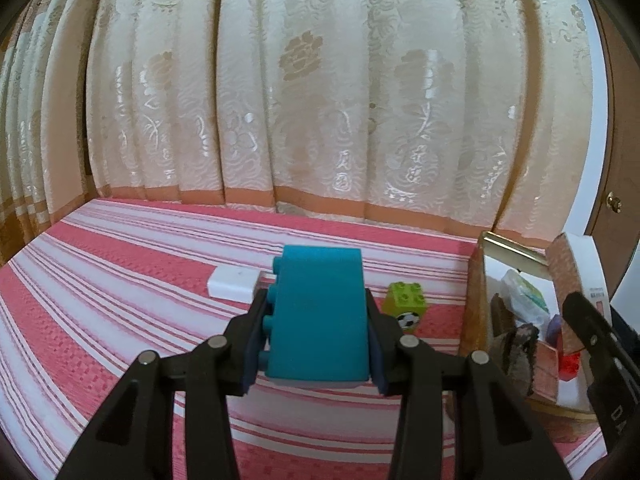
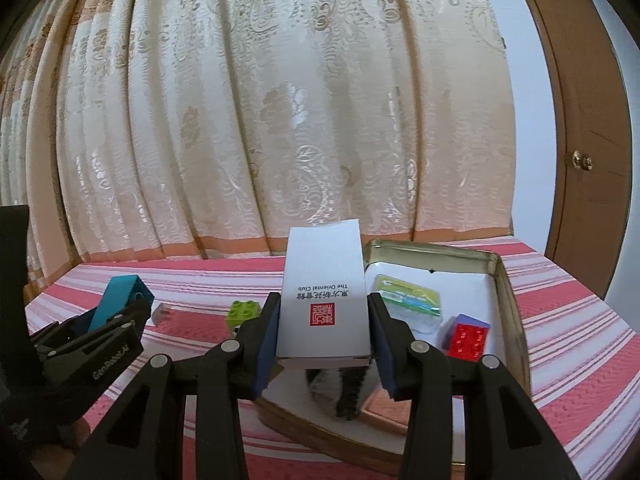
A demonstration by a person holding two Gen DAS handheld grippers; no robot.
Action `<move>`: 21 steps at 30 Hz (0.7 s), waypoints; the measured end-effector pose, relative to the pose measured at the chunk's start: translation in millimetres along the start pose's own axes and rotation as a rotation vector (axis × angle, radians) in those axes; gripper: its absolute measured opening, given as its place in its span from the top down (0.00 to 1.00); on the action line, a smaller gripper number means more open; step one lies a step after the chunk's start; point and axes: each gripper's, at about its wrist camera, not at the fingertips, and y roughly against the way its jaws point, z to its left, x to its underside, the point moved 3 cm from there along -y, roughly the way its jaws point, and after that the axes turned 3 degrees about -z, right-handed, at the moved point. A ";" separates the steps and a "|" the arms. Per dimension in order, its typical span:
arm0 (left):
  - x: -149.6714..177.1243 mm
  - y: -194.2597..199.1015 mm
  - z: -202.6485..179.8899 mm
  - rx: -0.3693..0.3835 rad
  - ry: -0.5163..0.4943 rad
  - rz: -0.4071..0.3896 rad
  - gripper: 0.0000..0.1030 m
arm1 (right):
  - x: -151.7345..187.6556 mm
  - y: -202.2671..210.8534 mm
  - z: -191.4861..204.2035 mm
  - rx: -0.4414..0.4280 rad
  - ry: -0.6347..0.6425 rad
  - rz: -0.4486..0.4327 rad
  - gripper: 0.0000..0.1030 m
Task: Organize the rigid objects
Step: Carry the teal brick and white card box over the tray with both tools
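My left gripper (image 1: 316,320) is shut on a large teal building block (image 1: 320,316), held above the striped cloth; the same block (image 2: 120,296) and gripper show at the left of the right wrist view. My right gripper (image 2: 323,320) is shut on a white card box (image 2: 324,300) with a red seal and printed text, held over the near part of an open metal tin (image 2: 504,276). In the tin lie a red block (image 2: 468,340), a purple block beneath it, and a green-and-white packet (image 2: 408,300). A lime green block (image 1: 406,304) with a football picture sits on the cloth.
A small white rectangular piece (image 1: 234,282) lies on the pink-and-white striped cloth (image 1: 120,280) behind the teal block. Cream patterned curtains (image 1: 320,100) hang along the far edge. A brown wooden door (image 2: 588,140) with a knob stands at the right. Something dark and furry lies in the tin's near part.
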 end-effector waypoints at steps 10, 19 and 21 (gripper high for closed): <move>-3.2 7.4 -28.1 0.032 -0.021 -0.014 0.59 | -2.6 1.6 -26.1 0.029 -0.025 -0.010 0.56; -4.7 9.6 -54.2 0.064 -0.049 -0.030 0.59 | -5.6 2.1 -51.4 0.061 -0.044 -0.021 0.56; -5.6 9.8 -58.9 0.071 -0.052 -0.033 0.59 | -6.3 1.7 -57.1 0.069 -0.047 -0.021 0.56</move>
